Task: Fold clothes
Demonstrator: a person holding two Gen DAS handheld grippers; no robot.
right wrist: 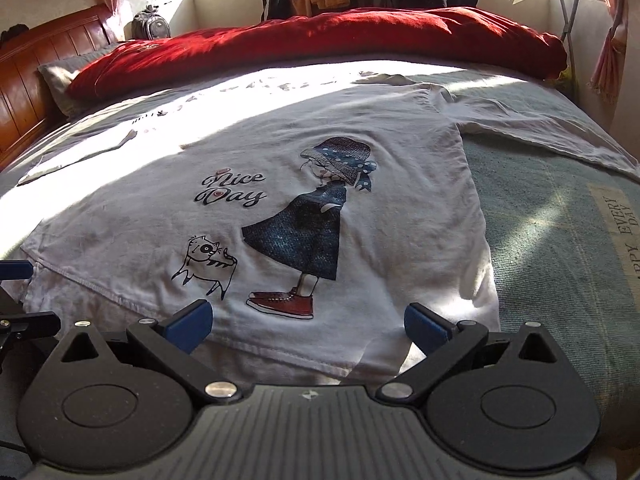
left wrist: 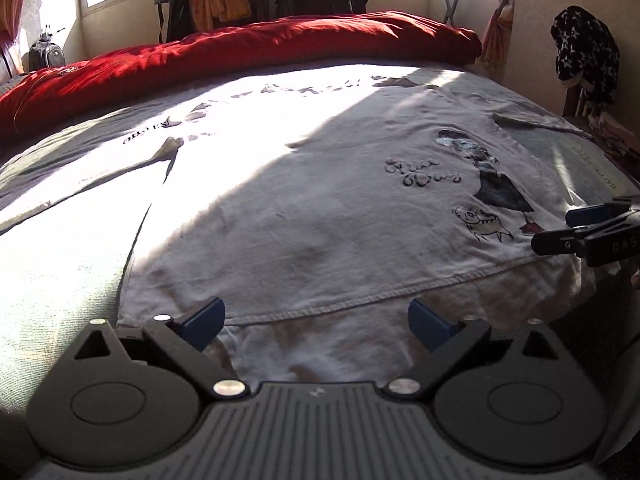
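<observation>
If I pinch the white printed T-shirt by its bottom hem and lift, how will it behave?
The T-shirt will probably drape limply; it lies flat and wrinkled on the bed. It looks thin, so likely light. The doubled hem may separate unless the open left tongs catch both layers.

Red duvet across the top, wooden headboard at left, grey-green bedspread lower right, backpack upper left.

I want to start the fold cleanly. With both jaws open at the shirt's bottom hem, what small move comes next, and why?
Probably lower both grippers and close on the hem. The white T-shirt lies flat, print up. The left gripper and right gripper have open jaws just above its near edge, holding nothing.
</observation>
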